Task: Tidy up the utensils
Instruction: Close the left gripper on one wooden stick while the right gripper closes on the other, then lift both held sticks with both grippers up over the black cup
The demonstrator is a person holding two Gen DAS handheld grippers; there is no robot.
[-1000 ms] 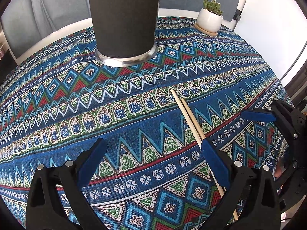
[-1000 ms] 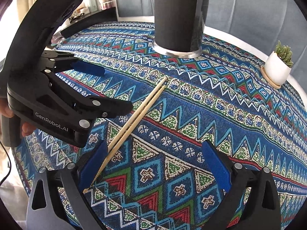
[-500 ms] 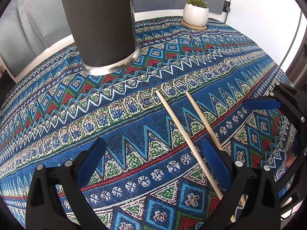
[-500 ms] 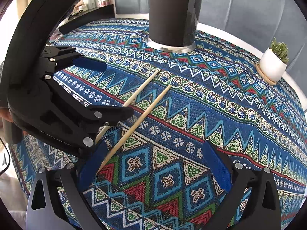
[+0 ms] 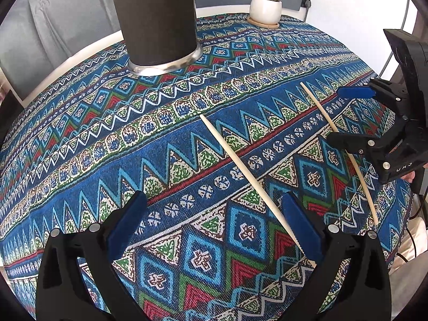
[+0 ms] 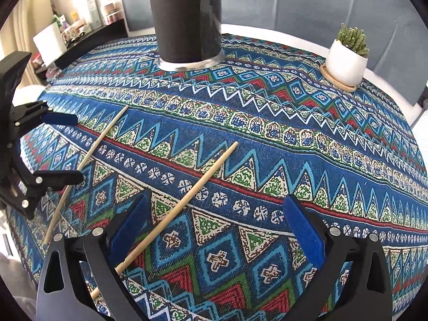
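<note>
Two wooden chopsticks lie apart on the patterned tablecloth. One chopstick (image 5: 240,165) runs between my left gripper's (image 5: 214,230) open jaws, close to the right finger. The other chopstick (image 5: 339,155) lies under my right gripper (image 5: 345,115), seen at the right edge. In the right wrist view, one chopstick (image 6: 187,200) passes by the left finger of my open right gripper (image 6: 216,230); the other chopstick (image 6: 85,160) lies by the left gripper (image 6: 67,147). A tall black cylindrical holder (image 5: 155,18) with a steel base stands at the back; it also shows in the right wrist view (image 6: 187,16).
A small cactus in a white pot (image 5: 266,2) on a wooden coaster stands at the far edge of the table, also in the right wrist view (image 6: 347,56). A shelf with bottles (image 6: 88,10) is beyond the table on the left. The round table's edge (image 5: 88,48) curves behind the holder.
The two chopsticks, side by side a second ago, now lie well apart. Both grippers have drawn away from each other, each staying by one chopstick.
</note>
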